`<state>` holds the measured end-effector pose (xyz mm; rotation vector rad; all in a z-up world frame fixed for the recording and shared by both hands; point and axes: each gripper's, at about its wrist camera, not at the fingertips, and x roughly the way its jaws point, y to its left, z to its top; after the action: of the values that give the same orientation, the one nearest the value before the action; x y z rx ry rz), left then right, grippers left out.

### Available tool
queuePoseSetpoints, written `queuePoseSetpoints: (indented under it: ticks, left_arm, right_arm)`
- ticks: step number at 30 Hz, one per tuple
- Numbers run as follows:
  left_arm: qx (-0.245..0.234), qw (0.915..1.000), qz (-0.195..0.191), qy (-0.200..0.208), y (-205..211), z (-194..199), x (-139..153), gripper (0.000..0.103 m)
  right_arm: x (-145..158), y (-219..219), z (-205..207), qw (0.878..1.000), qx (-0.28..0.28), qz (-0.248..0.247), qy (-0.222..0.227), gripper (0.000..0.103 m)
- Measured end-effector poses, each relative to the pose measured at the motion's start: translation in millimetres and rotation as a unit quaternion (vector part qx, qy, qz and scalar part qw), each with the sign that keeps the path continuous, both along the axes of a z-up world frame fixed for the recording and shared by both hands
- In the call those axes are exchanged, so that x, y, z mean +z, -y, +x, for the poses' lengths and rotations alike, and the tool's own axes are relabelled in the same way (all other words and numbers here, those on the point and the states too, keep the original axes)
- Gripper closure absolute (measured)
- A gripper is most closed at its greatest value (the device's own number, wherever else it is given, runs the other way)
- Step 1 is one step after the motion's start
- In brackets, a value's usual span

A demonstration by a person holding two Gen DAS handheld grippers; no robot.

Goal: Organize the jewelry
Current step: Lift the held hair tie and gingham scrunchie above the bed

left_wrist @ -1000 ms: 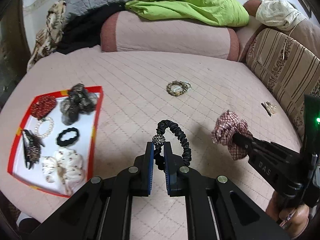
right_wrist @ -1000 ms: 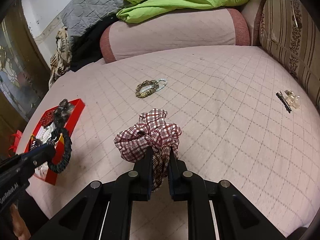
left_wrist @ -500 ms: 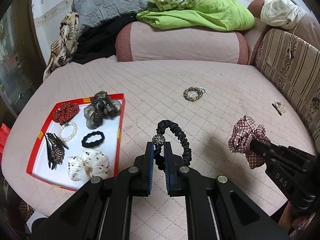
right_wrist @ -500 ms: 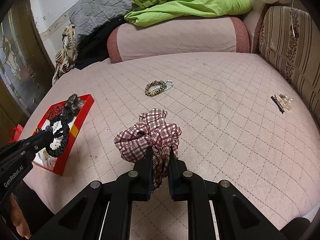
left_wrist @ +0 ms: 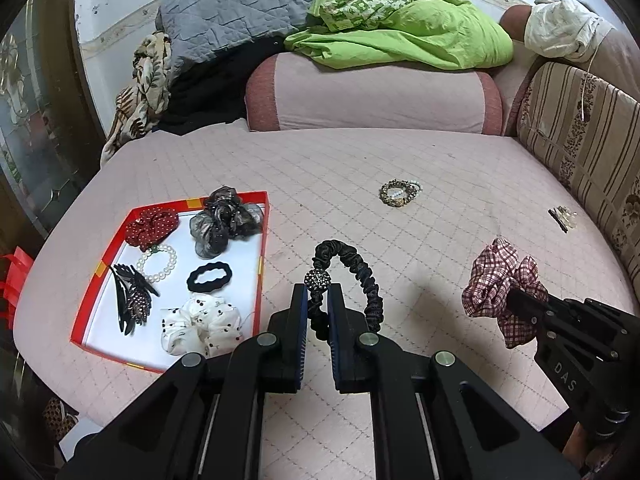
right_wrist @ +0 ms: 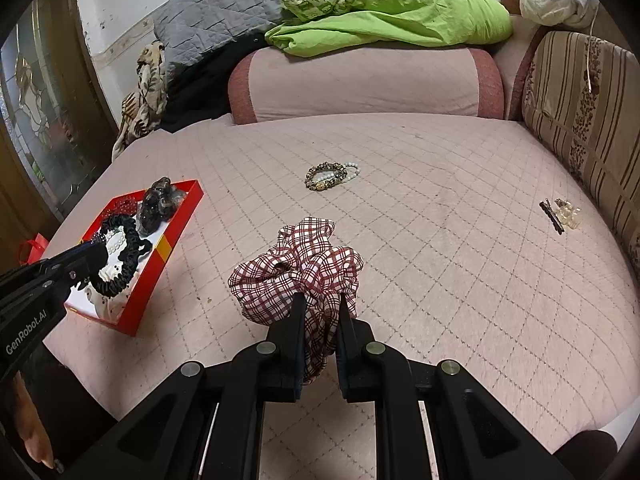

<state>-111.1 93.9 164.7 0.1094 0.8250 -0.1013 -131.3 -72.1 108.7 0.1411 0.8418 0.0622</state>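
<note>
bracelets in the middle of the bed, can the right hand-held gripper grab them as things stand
Probably not yet. The right hand-held gripper is shut on the plaid scrunchie, so its fingers are occupied. The path to the bracelets across the bed looks unobstructed otherwise.

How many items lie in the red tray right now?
6 in the red tray: red dotted scrunchie, grey scrunchie, pearl bracelet, black hair tie, dark clip, white scrunchie.

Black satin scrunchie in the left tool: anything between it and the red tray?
Nothing visible. The black satin scrunchie, clamped in the left tool, has only bare quilted cover between it and the red tray.
</note>
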Motion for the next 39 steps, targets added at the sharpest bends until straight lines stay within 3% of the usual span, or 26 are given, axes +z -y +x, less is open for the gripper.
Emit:
queuePoseSetpoints:
  ticks: [29,39]
  left_arm:
    - [0.021,0.9998,0.003,0.001,-13.2,0.5,2.5,0.094]
    - [0.058,0.9983,0.007,0.003,-44.4,8.9,2.4,0.093]
  right_arm:
    - [-9.9,-9.0,-6.4,1.0,0.007,0.002,-0.007,0.089]
    - [-9.1,-23.9,-7.6,0.999,0.03,-0.011,-0.005,0.089]
